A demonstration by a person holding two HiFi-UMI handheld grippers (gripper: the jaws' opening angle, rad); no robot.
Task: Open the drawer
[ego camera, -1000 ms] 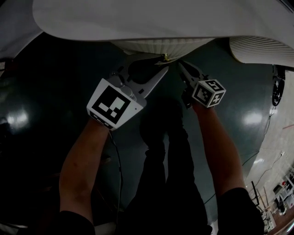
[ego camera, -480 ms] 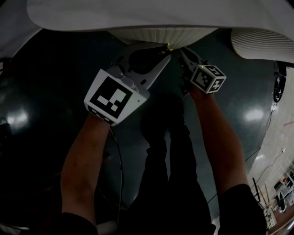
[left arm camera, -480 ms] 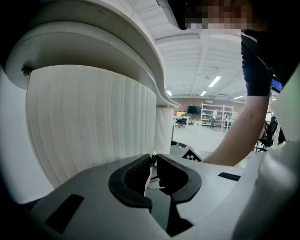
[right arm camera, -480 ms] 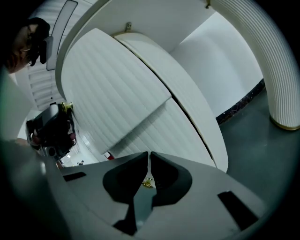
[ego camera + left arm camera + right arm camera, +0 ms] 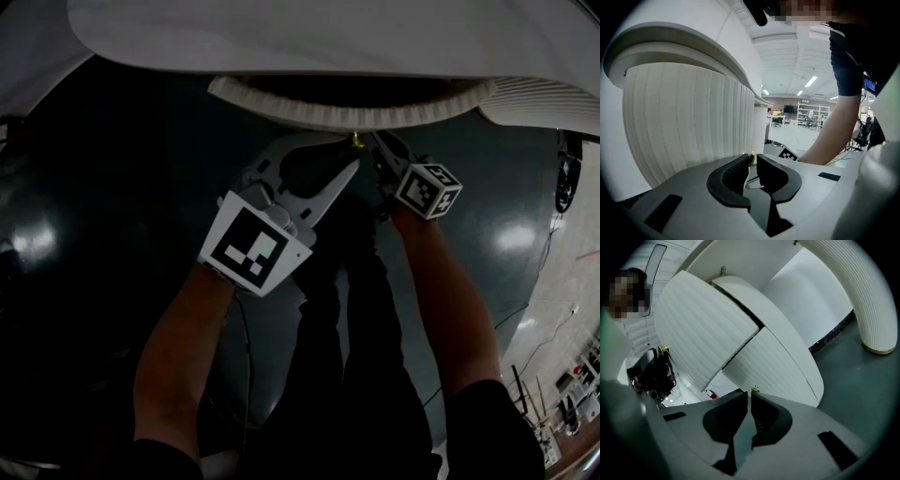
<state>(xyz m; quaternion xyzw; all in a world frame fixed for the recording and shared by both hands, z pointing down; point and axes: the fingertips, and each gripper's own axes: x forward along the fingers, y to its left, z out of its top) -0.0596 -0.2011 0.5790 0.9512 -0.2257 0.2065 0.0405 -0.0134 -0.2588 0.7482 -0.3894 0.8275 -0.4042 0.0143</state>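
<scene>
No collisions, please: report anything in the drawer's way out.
Nothing visible blocks it. The drawer is partly out; ahead are only the left gripper, its jaws just closed on the knob, the right gripper beside it, and the person's legs below.

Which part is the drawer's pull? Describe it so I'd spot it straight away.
Find the big white tabletop filling the top of the head view; under its edge curves the white ribbed drawer front. At the middle of that front sits a small gold knob, the one shiny yellow speck on its plain white ribs.
</scene>
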